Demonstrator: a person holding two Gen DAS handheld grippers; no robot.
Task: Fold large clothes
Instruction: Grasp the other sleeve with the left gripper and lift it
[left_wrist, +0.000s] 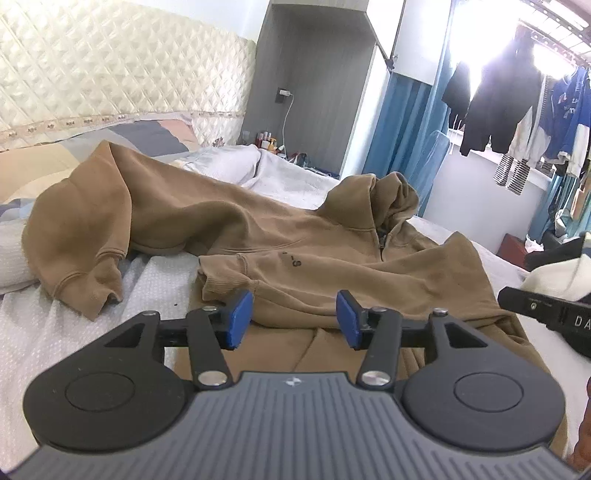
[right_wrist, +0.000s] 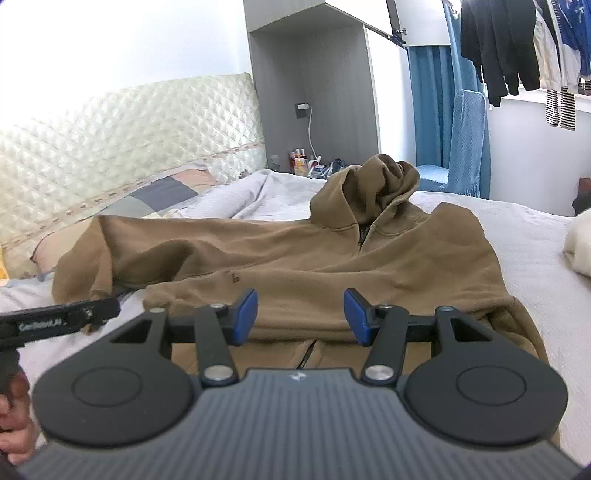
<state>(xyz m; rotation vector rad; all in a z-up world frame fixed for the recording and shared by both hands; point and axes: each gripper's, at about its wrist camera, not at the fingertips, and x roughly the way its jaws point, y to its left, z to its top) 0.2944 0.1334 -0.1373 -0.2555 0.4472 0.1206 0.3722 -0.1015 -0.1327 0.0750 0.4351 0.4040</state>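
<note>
Brown zip hoodie (left_wrist: 332, 254) lies face up across the white bed (left_wrist: 122, 302), hood at the far end. Right sleeve already folded over the chest; left sleeve (left_wrist: 85, 221) still sprawls out left. Left gripper (left_wrist: 294, 319) and right gripper (right_wrist: 300, 315) both released, nothing between the jaws

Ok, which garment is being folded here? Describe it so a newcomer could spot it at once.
Start at the bed with the cream quilted headboard; on its white cover lies a brown zip-up hoodie, spread front-up, hood bunched towards the far edge. It is the only brown garment in view; the dark, blue and striped hanging clothes are by the window, off the bed.
</note>
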